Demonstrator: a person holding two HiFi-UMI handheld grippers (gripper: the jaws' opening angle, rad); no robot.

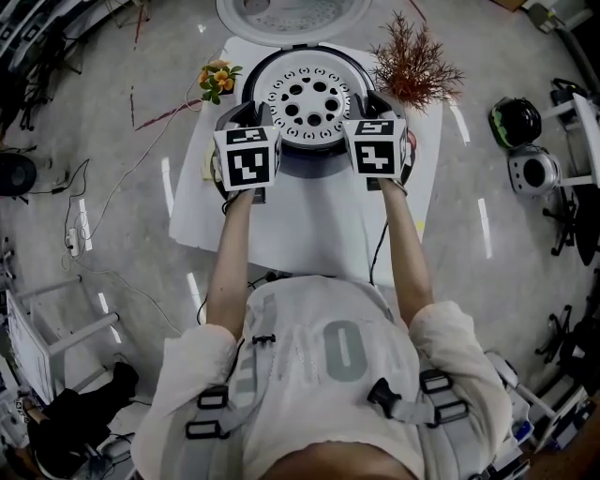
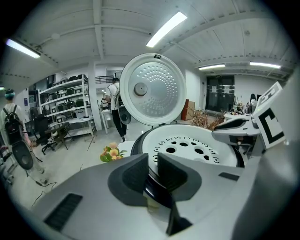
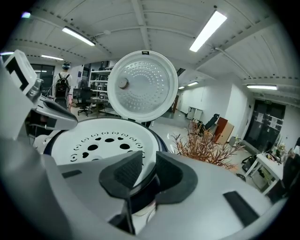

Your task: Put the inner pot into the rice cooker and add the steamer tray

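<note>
A white steamer tray (image 1: 305,98) with round holes sits level in the mouth of the rice cooker (image 1: 314,164), whose lid (image 1: 291,14) stands open at the back. My left gripper (image 1: 249,114) is shut on the tray's left rim, and my right gripper (image 1: 380,105) is shut on its right rim. In the left gripper view the tray (image 2: 192,147) runs between the pads of the left gripper (image 2: 153,164). The right gripper view shows the tray (image 3: 103,138) edge pinched by the right gripper (image 3: 149,164). The inner pot is hidden under the tray.
The cooker stands on a white table (image 1: 281,234). Orange flowers (image 1: 218,80) lie at its back left, a dried reddish plant (image 1: 412,66) at its back right. Cables run over the floor on the left and gear (image 1: 514,120) stands at the right. A person (image 2: 114,108) stands far behind.
</note>
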